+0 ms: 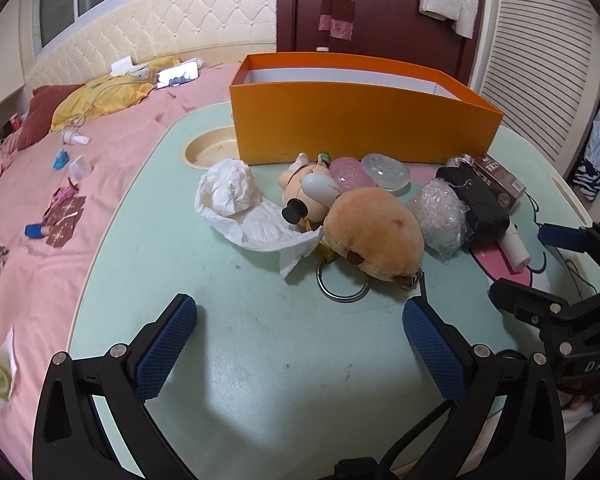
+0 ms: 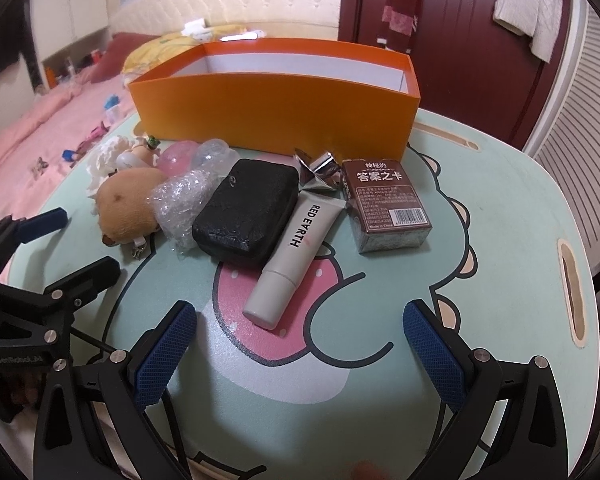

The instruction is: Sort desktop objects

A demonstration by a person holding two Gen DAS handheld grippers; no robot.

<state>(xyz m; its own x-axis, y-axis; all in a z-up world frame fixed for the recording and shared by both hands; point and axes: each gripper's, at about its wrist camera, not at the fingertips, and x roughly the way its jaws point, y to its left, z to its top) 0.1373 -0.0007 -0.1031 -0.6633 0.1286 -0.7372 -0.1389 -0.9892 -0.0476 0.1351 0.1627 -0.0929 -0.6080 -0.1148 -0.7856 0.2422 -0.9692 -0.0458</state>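
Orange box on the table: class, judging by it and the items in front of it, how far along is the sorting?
Done: nothing visible. The orange box shows only bare white inside walls; its floor is hidden. In hand: nothing, since the left gripper and right gripper are both open and empty. Left: the plush toy, black case, tube and card box all lie outside.

Orange box (image 2: 272, 114) open at my twelve; plush (image 1: 374, 234), black case (image 2: 246, 210), tube (image 2: 290, 256), card box (image 2: 388, 204) crowd before it.
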